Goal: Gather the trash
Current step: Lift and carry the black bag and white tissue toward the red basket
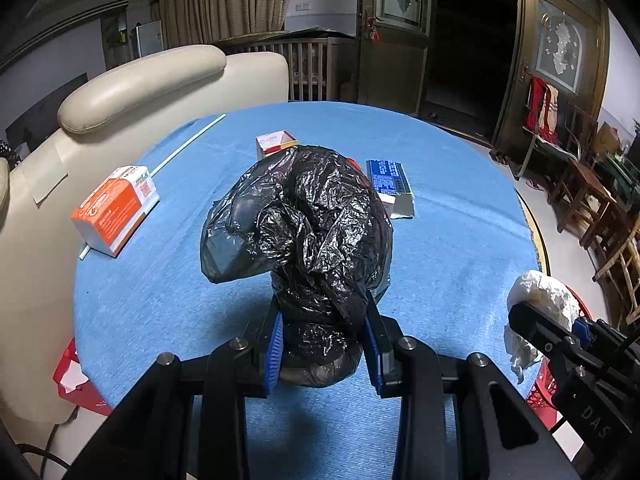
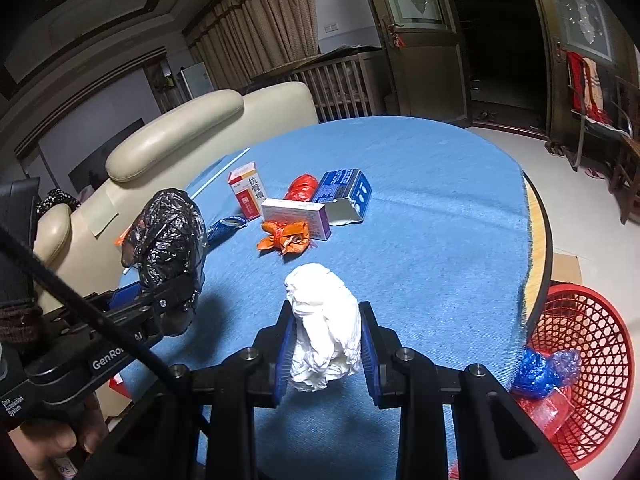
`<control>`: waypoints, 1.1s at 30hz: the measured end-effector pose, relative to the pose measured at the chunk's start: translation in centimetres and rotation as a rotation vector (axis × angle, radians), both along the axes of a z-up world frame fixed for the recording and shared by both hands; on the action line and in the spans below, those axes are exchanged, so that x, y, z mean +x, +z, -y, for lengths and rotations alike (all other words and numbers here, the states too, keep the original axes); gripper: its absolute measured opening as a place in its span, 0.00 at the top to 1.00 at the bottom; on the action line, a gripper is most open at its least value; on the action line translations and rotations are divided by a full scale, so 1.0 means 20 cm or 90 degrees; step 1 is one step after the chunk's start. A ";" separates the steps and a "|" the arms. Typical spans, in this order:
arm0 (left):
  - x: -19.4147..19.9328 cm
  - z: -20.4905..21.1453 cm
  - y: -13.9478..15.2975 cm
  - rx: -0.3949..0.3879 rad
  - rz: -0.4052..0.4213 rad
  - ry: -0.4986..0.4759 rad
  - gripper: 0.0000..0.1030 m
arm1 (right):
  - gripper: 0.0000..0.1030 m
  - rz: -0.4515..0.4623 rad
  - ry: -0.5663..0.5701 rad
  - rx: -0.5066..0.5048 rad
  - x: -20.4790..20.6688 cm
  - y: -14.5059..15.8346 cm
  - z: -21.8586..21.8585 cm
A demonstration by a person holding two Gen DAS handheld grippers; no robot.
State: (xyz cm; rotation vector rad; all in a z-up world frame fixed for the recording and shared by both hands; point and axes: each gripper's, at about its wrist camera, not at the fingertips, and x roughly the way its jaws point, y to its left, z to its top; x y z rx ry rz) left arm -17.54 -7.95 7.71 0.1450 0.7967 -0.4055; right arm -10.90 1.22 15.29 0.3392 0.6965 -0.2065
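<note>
right gripper (image 2: pixel 326 354) clamped on white tissue wad (image 2: pixel 324 320) | left gripper (image 1: pixel 324 350) clamped on black plastic bag (image 1: pixel 298 216) | both above blue tablecloth (image 2: pixel 440 240) | red basket (image 2: pixel 588 360) holding blue wrapper (image 2: pixel 546 368) | boxes (image 2: pixel 294 212) beyond, uncollected

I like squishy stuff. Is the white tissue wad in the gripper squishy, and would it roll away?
Probably squishy: the white tissue wad looks crumpled and is pinched narrow in the right gripper. Likely very light, being just wrinkled paper. Its lumpy shape suggests it wouldn't roll far.
</note>
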 end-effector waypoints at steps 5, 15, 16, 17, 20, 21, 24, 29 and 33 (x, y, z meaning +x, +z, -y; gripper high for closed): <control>0.01 -0.01 -0.01 0.004 0.000 -0.010 0.65 | 0.69 0.000 -0.007 0.003 -0.02 0.00 0.03; 0.02 0.00 0.01 0.017 0.009 -0.038 0.65 | 0.69 0.015 -0.023 0.012 -0.08 0.02 0.08; 0.01 0.01 0.01 0.018 0.011 -0.041 0.65 | 0.69 0.017 -0.026 0.012 -0.09 0.02 0.09; 0.01 0.00 0.01 0.019 0.012 -0.044 0.65 | 0.69 0.019 -0.028 0.013 -0.10 0.02 0.09; 0.01 0.00 0.02 0.022 0.017 -0.056 0.65 | 0.69 0.024 -0.038 0.017 -0.12 0.03 0.12; 0.01 -0.01 0.02 0.022 0.018 -0.059 0.65 | 0.69 0.026 -0.042 0.018 -0.13 0.03 0.13; 0.01 -0.02 0.02 0.023 0.023 -0.069 0.65 | 0.69 0.032 -0.051 0.020 -0.16 0.04 0.16; 0.01 -0.04 0.02 0.025 0.026 -0.088 0.65 | 0.69 0.041 -0.068 0.024 -0.21 0.04 0.21; 0.03 -0.07 0.02 0.028 0.026 -0.104 0.65 | 0.69 0.044 -0.085 0.031 -0.25 0.03 0.26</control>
